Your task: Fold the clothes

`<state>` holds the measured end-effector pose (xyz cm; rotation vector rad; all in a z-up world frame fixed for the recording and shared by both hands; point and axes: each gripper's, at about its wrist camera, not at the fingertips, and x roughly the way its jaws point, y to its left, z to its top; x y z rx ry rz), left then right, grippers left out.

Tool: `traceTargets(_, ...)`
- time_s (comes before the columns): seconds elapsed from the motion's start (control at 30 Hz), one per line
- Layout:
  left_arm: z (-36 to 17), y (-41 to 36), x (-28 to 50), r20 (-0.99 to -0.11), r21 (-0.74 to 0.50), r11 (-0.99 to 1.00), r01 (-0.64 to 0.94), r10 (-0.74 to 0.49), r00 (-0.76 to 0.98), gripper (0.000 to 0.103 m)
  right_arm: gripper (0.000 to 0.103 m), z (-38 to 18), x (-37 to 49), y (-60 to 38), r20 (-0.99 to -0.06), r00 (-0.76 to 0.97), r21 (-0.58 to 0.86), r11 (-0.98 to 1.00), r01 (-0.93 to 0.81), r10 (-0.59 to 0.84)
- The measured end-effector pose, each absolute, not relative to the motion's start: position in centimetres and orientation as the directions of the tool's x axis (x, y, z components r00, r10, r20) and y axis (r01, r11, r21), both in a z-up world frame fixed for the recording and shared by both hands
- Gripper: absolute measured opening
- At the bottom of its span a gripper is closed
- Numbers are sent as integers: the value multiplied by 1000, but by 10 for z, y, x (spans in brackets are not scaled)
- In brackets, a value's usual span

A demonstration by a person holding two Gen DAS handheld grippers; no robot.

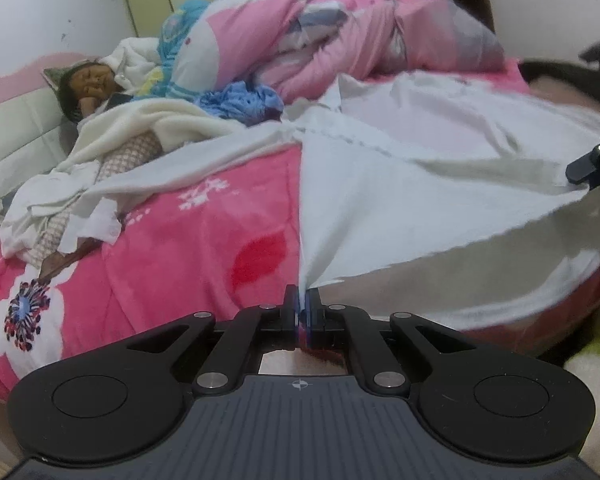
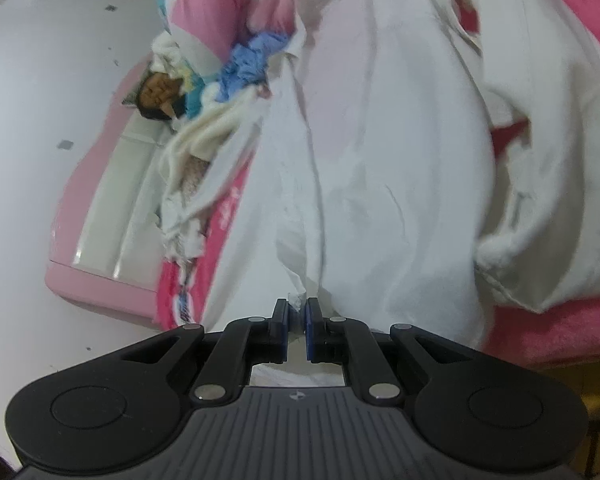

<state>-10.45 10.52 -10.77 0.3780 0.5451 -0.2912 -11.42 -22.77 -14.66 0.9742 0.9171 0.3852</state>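
A white garment [image 1: 400, 196] lies spread over the pink flowered bedspread [image 1: 188, 240]. My left gripper [image 1: 302, 300] is shut on one corner of it, and the cloth rises taut from the blue pads. At the right edge of the left wrist view the right gripper [image 1: 588, 172] shows as a dark shape pinching the garment's other corner. In the right wrist view the same white garment [image 2: 380, 160] stretches away from my right gripper [image 2: 298, 308], which is shut on a bunched edge of the cloth. The hem between both corners hangs lifted off the bed.
A person [image 1: 88, 84] lies asleep at the bed's far left under a cream blanket [image 1: 148, 124]. A heap of pink quilt [image 1: 340, 36] and a blue cloth [image 1: 240, 100] fill the back. A pink and white headboard [image 2: 108, 208] runs along the wall.
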Motion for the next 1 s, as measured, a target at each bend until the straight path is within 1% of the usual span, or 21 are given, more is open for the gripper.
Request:
traceTargets(0.23,-113,105,-107,-579,293,876,383,-156,800,2,8,-159,-129,-224,-547,535,806,577,129,644)
traceTargets(0.37,-124,103,-102,-611,293,869,399,-150,777,2,8,-178,-127,-225,-584,509,792,582,185,633)
traceTargets(0.53,-128,103,-103,-630,303,868,394,-128,766,8,10,-181,-131,-227,-593,511,785,588,195,622)
traceTargets(0.6,-125,105,-103,-638,292,876,383,-120,761,13,11,-181,-131,-227,-603,504,777,598,197,618)
traceTargets(0.63,-122,106,-104,-640,282,883,375,-117,759,16,14,-181,-131,-226,-609,500,772,605,196,616)
traceTargets(0.67,-118,108,-104,-638,268,893,362,-117,761,22,18,-180,-131,-225,-616,495,766,613,194,613)
traceTargets(0.7,-112,111,-105,-633,253,903,348,-117,765,27,21,-179,-131,-224,-623,490,760,621,193,610)
traceTargets(0.73,-106,113,-105,-626,236,912,334,-120,770,28,27,-177,-132,-224,-628,488,753,631,186,606)
traceTargets(0.77,-100,116,-106,-618,215,922,323,-128,776,32,34,-175,-133,-224,-632,488,747,641,176,602)
traceTargets(0.8,-94,119,-105,-612,192,930,314,-137,779,34,37,-172,-134,-223,-636,488,740,652,167,598)
traceTargets(0.93,-73,123,-101,-593,143,946,291,-153,790,37,42,-158,-140,-225,-652,500,704,699,120,570)
traceTargets(1.0,-65,120,-97,-579,132,949,287,-161,799,39,45,-148,-148,-231,-636,524,702,706,88,567)
